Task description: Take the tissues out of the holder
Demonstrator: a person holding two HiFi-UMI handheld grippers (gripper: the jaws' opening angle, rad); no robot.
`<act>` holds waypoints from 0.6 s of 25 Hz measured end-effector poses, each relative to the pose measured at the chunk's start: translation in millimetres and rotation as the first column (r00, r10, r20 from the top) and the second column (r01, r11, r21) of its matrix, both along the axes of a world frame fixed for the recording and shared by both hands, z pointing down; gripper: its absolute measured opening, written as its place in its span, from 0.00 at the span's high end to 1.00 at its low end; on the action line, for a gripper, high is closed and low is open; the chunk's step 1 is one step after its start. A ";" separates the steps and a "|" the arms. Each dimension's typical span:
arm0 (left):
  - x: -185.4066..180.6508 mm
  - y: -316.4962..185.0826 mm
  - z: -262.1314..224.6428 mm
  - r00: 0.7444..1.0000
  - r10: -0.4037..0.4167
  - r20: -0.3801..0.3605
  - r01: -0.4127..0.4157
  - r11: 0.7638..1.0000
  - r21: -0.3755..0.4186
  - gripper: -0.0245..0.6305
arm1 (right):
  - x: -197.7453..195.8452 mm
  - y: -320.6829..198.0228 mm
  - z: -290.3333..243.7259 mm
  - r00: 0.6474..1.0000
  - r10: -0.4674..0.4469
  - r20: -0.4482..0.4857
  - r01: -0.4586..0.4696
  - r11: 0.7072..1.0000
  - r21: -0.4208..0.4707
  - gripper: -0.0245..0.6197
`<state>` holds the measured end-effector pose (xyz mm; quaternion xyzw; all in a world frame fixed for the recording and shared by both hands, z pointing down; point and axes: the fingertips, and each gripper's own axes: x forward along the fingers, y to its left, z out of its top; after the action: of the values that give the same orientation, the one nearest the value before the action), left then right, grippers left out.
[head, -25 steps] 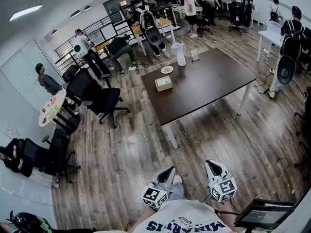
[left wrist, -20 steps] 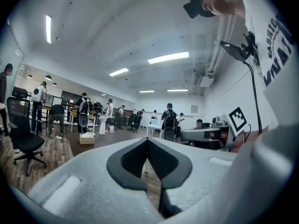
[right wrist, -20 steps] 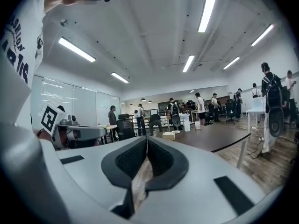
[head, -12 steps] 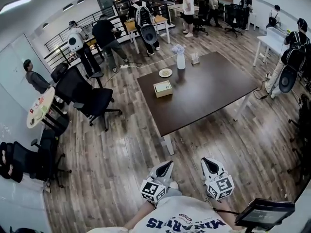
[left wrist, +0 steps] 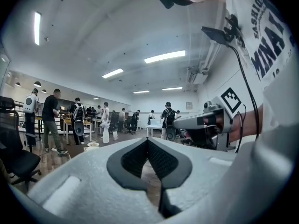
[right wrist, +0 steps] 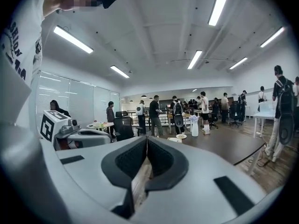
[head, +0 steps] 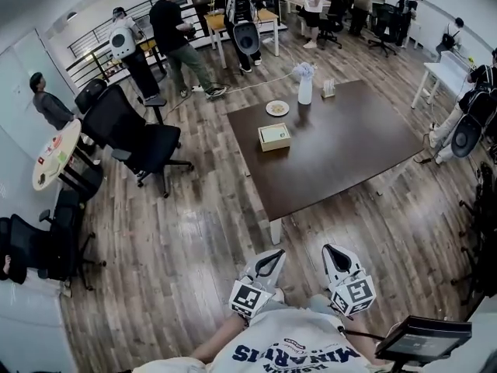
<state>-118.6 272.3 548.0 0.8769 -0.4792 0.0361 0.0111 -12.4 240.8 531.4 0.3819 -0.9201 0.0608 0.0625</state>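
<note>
Two grippers sit side by side at the bottom centre of the head view, just above the person's white lettered shirt (head: 295, 352). Both the left gripper (head: 271, 256) and the right gripper (head: 334, 252) point toward the top of the frame over the wooden floor (head: 194, 239).

In the left gripper view the dark pads meet at their tips, so the claw is closed with nothing between the jaws. Only a sliver of floor shows through the slit lower down. The right gripper view shows the same: pads pressed together at the tips and empty.

The tissue holder (head: 274, 137) is a pale box lying flat on the dark brown table (head: 349, 138), near that table's left edge, in the upper centre of the head view. It is well apart from both grippers, and the table's near corner lies between it and them. At this size I cannot tell whether any tissue sticks out of it.

Higher on the table a small plate (head: 277, 108) sits just above the box, and a white vase (head: 304, 92) stands to the plate's right. Black office chairs (head: 140, 138) stand at the left of the table. A dark screen (head: 423, 339) shows at the lower right corner.
</note>
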 end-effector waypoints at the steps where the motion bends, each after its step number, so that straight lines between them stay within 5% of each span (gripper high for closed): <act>1: -5.4 -4.2 3.2 1.000 -0.001 -0.015 0.001 1.000 -0.005 0.96 | -5.9 -2.8 3.2 1.000 -0.002 -0.006 0.002 1.000 -0.004 0.95; 6: -28.4 -21.5 14.4 0.994 -0.039 -0.099 0.034 0.998 -0.052 0.96 | -21.0 -18.5 10.2 1.000 -0.008 -0.014 0.007 1.000 -0.021 0.95; 15: -46.3 -68.2 16.9 0.991 -0.111 -0.080 0.106 0.992 -0.066 0.96 | -15.6 -76.2 17.3 1.000 -0.010 0.018 0.011 0.999 -0.033 0.95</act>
<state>-164.9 204.0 564.9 0.8494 -0.5241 0.0135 0.0600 -28.0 164.6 548.8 0.3753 -0.9215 0.0790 0.0607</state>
